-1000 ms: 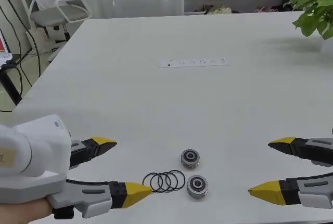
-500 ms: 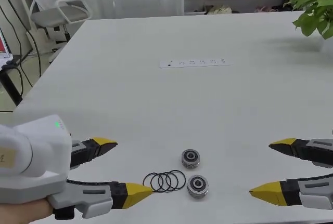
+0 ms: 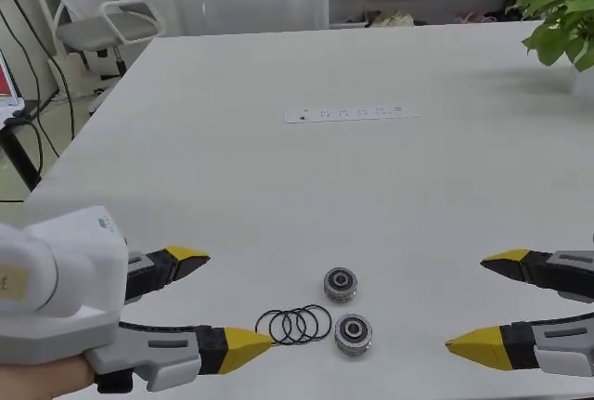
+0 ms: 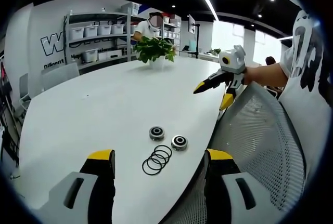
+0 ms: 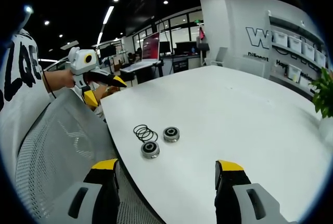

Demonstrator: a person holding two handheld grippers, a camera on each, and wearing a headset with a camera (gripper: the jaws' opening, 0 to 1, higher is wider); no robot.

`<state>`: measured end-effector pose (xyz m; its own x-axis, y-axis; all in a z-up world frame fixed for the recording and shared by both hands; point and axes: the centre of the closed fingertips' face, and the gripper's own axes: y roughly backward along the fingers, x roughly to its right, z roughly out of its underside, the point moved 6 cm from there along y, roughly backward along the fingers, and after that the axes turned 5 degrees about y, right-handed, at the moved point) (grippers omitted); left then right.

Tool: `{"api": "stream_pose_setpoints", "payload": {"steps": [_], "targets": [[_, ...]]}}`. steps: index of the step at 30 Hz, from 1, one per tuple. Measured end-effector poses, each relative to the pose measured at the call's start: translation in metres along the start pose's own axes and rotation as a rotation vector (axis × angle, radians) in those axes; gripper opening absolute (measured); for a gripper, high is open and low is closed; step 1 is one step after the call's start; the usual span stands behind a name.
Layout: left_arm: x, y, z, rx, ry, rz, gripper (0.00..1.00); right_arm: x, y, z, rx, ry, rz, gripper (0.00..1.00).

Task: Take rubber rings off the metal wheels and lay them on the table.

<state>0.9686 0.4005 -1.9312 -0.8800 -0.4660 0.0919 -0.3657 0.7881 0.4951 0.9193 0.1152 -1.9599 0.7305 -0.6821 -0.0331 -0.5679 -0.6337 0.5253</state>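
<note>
Both pairs of jaws gape empty: left gripper point(image 3: 237, 296) at 9 o'clock of the rubber rings point(image 3: 295, 324) overlapped on the table point(image 3: 278, 196), right gripper point(image 3: 466, 303) at 3 o'clock. The near metal wheel point(image 3: 353, 330) sits beside the rings at 3 o'clock, the far metal wheel point(image 3: 340, 282) at 1 o'clock.

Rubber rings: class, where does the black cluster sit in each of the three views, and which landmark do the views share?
Head view: rubber rings low centre, left of the metal wheels.
Left gripper view: rubber rings lower centre, between its jaws.
Right gripper view: rubber rings left of centre.
Shared landmark: the metal wheels beside them.
</note>
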Motion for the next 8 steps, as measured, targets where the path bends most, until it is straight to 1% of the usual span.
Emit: {"api": "stream_pose_setpoints", "payload": {"steps": [8], "targets": [[-0.0004,-0.0002,-0.0015,0.001,-0.002,0.002,0.67,0.0001,-0.0003,0.0,-0.006,0.005,0.0,0.74]]}}
